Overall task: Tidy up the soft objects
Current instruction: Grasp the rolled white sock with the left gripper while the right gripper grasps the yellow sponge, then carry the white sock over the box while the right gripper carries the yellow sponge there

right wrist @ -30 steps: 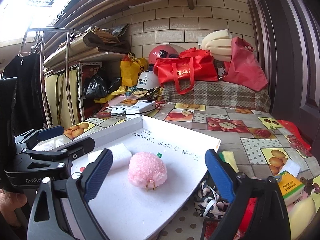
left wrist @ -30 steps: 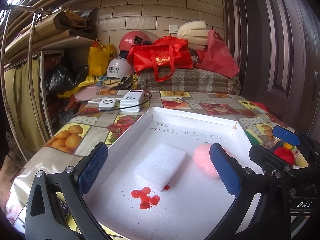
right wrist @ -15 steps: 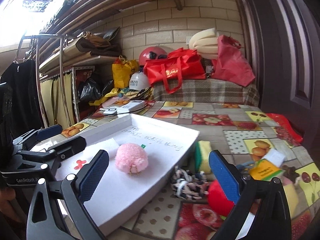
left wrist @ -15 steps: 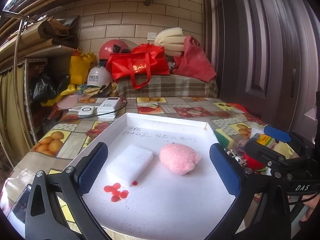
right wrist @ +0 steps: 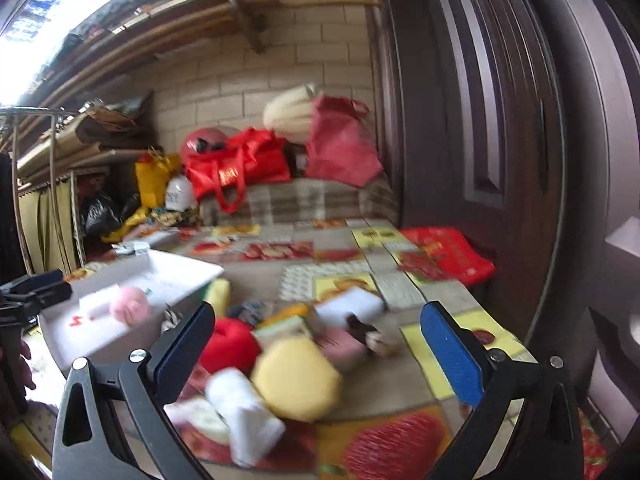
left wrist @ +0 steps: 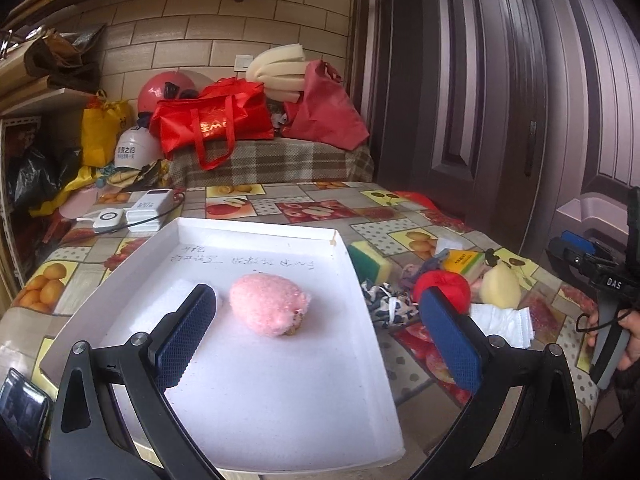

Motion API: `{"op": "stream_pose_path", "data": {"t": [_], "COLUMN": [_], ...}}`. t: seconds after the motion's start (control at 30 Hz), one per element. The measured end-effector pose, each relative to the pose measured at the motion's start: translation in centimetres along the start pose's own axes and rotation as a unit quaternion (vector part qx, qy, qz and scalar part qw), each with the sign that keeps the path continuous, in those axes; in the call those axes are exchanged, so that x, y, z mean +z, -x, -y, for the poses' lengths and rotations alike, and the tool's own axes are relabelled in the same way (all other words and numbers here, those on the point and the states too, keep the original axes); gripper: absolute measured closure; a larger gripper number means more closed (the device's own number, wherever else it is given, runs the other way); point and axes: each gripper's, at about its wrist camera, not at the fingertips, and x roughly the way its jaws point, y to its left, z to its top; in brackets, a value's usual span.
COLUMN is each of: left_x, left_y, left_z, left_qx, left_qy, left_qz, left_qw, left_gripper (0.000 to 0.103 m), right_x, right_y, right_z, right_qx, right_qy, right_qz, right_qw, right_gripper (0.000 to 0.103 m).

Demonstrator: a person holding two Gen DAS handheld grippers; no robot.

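A white tray [left wrist: 304,432] lies on the fruit-patterned table. In it sit a pink fluffy pompom [left wrist: 267,309] and a white foam block [left wrist: 176,295], partly behind my left finger. My left gripper [left wrist: 318,336] hangs open above the tray with nothing in it. Right of the tray lies a pile: a yellow-green sponge [left wrist: 370,258], a patterned cloth [left wrist: 386,306], a red ball [left wrist: 442,286], a yellow sponge [right wrist: 296,376] and a white folded cloth [right wrist: 242,408]. My right gripper [right wrist: 320,354] stands open over that pile; its view is blurred.
Red bags [left wrist: 214,124], helmets and a yellow bag [left wrist: 102,132] crowd the far end of the table. White devices with a cable [left wrist: 138,212] lie beyond the tray's left corner. A dark door [left wrist: 500,100] stands on the right. A phone [left wrist: 22,404] rests at the near left edge.
Both grippers swung to the right. The left view shifted from the foam block toward the pompom and the pile. The right gripper left the tray and now hovers over the pile.
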Motion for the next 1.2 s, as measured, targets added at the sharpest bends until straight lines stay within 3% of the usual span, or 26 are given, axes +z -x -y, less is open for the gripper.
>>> {"op": "stream_pose_path", "data": {"t": [0.1,0.23,0.33,0.5,0.63,0.67,0.7,0.77,0.93,1.03,1.2], "left_x": [0.0,-0.1,-0.5,-0.7,-1.1,-1.2,-1.2,-1.4,-1.8,-1.9,-2.1], "left_y": [-0.5,-1.4,-2.6,-4.9,-6.6,-7.0,-7.3,-8.1,-9.6,-10.6,-12.8], "left_z": [1.3,3.1,4.4,9.3,12.0,12.6,13.2,14.2,15.6,16.2,17.6], "left_qx": [-0.017,-0.042,-0.1,-0.129,-0.149,-0.15,-0.151,-0.152,-0.151,-0.151,-0.152], "left_qy": [-0.016,-0.046,-0.029,-0.071,-0.091,-0.099,-0.106,-0.113,-0.106,-0.093,-0.074], "left_qz": [-0.008,-0.035,-0.075,-0.12,-0.156,-0.162,-0.168,-0.182,-0.206,-0.218,-0.253], "left_qw": [0.9997,0.9974,0.9917,0.9817,0.9721,0.9702,0.9684,0.965,0.9609,0.9597,0.9525], "left_gripper": [0.001,0.001,0.001,0.001,0.001,0.001,0.001,0.001,0.001,0.001,0.001], "right_x": [-0.5,-2.0,-2.9,-1.6,-2.0,-2.0,-2.0,-2.3,-1.6,-1.7,-1.5], "right_y": [-0.8,-2.0,-2.7,-4.9,-7.9,-8.2,-8.4,-9.0,-7.2,-7.1,-7.2], "right_z": [0.9,-1.0,-1.7,1.3,0.5,0.0,-0.6,-1.0,2.7,5.1,4.7], "right_qx": [0.021,0.08,0.059,0.072,0.1,0.108,0.11,0.095,0.072,0.068,0.077], "right_qy": [0.012,0.054,0.072,-0.027,-0.021,-0.015,-0.001,0.018,-0.054,-0.108,-0.102], "right_qz": [-0.054,-0.129,-0.156,-0.172,-0.228,-0.23,-0.23,-0.244,-0.194,-0.188,-0.191], "right_qw": [0.998,0.987,0.983,0.982,0.968,0.967,0.967,0.965,0.977,0.974,0.973], "right_gripper": [0.0,0.0,0.001,0.001,0.009,0.02,0.041,0.048,0.05,0.05,0.05]}}
